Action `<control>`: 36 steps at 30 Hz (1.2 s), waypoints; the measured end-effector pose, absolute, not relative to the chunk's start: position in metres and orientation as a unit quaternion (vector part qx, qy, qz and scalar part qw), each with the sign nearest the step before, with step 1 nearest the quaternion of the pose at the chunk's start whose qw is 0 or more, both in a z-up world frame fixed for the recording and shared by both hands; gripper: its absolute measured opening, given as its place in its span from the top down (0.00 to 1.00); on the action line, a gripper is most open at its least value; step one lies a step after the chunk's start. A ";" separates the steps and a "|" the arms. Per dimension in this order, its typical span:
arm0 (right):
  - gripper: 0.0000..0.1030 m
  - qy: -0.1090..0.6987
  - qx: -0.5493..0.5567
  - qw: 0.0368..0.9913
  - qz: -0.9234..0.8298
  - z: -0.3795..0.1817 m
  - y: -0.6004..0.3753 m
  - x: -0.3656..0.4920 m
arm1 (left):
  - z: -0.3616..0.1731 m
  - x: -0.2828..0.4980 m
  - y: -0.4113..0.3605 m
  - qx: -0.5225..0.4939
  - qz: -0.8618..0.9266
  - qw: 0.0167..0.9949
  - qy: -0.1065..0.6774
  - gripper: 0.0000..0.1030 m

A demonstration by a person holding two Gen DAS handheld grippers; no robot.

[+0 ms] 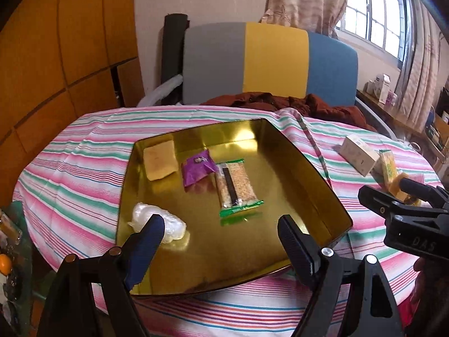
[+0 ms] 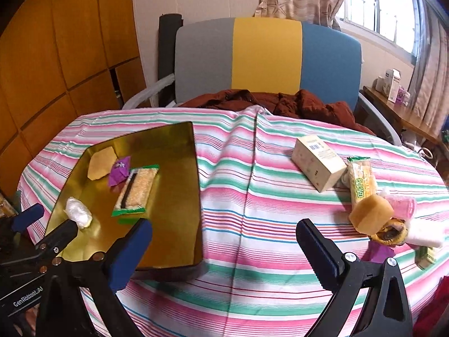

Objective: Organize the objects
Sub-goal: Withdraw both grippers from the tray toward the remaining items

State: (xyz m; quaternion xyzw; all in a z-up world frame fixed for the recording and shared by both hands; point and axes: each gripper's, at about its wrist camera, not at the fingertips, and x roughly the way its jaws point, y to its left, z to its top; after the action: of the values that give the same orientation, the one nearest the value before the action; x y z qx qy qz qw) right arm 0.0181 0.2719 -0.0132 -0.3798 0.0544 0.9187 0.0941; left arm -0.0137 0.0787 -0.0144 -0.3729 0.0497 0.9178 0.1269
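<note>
A: Where do the loose things lie from your claws?

B: From my right claw (image 2: 224,241), the pile sits at about two o'clock on the table (image 2: 252,202): a pale box (image 2: 317,165), a green-edged snack bar (image 2: 362,179) just beside it, and a yellow cake (image 2: 370,216) nearest me. The gold tin (image 2: 174,196) lies at ten o'clock.

A: And the claws themselves?

B: Both stand wide and hold nothing. My left claw (image 1: 221,233) hangs over the tin's near rim, where a clear-wrapped sweet (image 1: 168,221), a purple packet (image 1: 196,168), a cereal bar (image 1: 235,188) and a flat yellow biscuit (image 1: 160,160) already lie.

A: Which arm takes the next piece?

B: The right, I judge; it's nearer. The snack bar's long axis runs roughly twelve to six, so I'd close across its width.
</note>
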 end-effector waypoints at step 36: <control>0.00 0.218 -0.285 0.281 0.890 0.010 0.537 0.060 | 0.016 -0.083 0.265 -0.425 0.847 0.317 0.039 0.19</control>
State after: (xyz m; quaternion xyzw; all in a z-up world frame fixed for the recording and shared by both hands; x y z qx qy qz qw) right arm 0.0597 0.5373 0.0100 -0.2854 0.2180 0.8899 0.2813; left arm -0.0828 0.2651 0.0165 -0.4250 0.0392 0.8471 0.3167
